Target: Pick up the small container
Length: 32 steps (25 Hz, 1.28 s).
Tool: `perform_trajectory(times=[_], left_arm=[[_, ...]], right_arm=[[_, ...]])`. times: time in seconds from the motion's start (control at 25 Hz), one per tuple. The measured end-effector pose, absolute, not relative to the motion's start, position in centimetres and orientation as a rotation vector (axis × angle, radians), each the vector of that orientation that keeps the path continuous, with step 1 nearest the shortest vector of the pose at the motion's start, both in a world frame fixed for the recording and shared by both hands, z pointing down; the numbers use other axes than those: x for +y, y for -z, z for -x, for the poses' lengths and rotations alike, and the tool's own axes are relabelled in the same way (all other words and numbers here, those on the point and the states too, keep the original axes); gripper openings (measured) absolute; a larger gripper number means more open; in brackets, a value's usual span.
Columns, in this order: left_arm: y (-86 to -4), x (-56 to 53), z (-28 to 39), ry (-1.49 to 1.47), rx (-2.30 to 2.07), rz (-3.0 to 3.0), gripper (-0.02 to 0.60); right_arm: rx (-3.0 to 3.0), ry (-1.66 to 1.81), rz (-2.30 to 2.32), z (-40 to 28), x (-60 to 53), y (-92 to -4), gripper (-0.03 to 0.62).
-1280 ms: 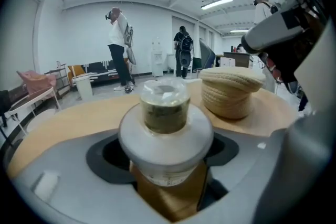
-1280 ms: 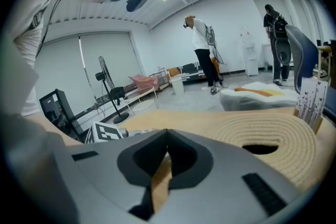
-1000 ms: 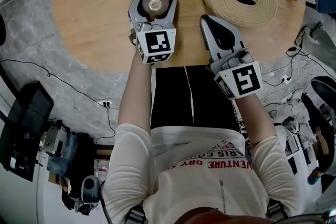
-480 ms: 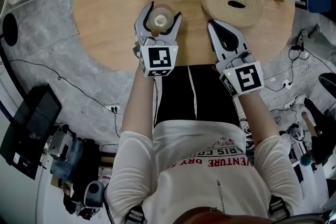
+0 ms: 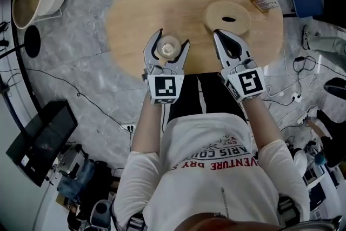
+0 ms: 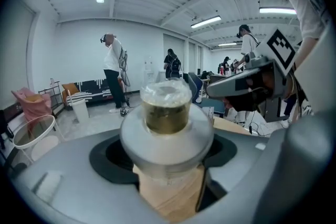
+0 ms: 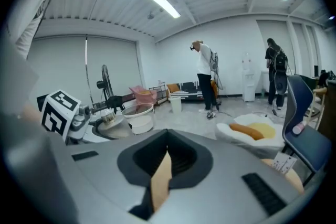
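Oval wooden surface (image 5: 130, 24) carries a coiled woven mat (image 5: 216, 16) (far right part). Left gripper (image 5: 172, 38) pinches the small container (image 6: 167, 113) between its jaws, over the surface's near edge. Right gripper (image 5: 217, 33), jaws pressed together and empty, sits just beside the mat.

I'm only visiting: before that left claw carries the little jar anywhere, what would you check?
1. Grip: ok. The left gripper has its jaws closed on the small container.
2. Container upright: ok.
3. Container lifted off the wooden table: cannot tell.
4. Right gripper out of the way: ok, shut and empty, off to the side.
5. Round woven mat clear of the container: ok.
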<state>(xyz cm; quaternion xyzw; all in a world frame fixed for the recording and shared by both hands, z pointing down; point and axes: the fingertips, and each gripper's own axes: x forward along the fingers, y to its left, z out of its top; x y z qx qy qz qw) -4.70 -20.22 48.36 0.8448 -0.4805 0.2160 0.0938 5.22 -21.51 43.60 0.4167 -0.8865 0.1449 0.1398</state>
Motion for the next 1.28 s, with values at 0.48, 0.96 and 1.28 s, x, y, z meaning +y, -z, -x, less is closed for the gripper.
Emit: perform_trajectory(times=[0.48, 0.96, 1.28], left_arm=[[-30.4, -19.4, 5.8, -0.508, -1.583, -2.617, 0.342], [-21.8, -17.4, 5.0, -0.411, -1.625, -2.654, 0.342], [-20.1, -16.8, 5.9, -0.424, -1.662, -2.639, 0.342]], right_arm=[[-2.694, -0.245, -1.187, -4.0, -20.3, -29.8, -0.003], [-2.822, -0.129, -1.086, -4.0, -18.1, -21.7, -0.005], [-2.880, -0.104, -1.068, -3.6, -17.8, -19.5, -0.005]])
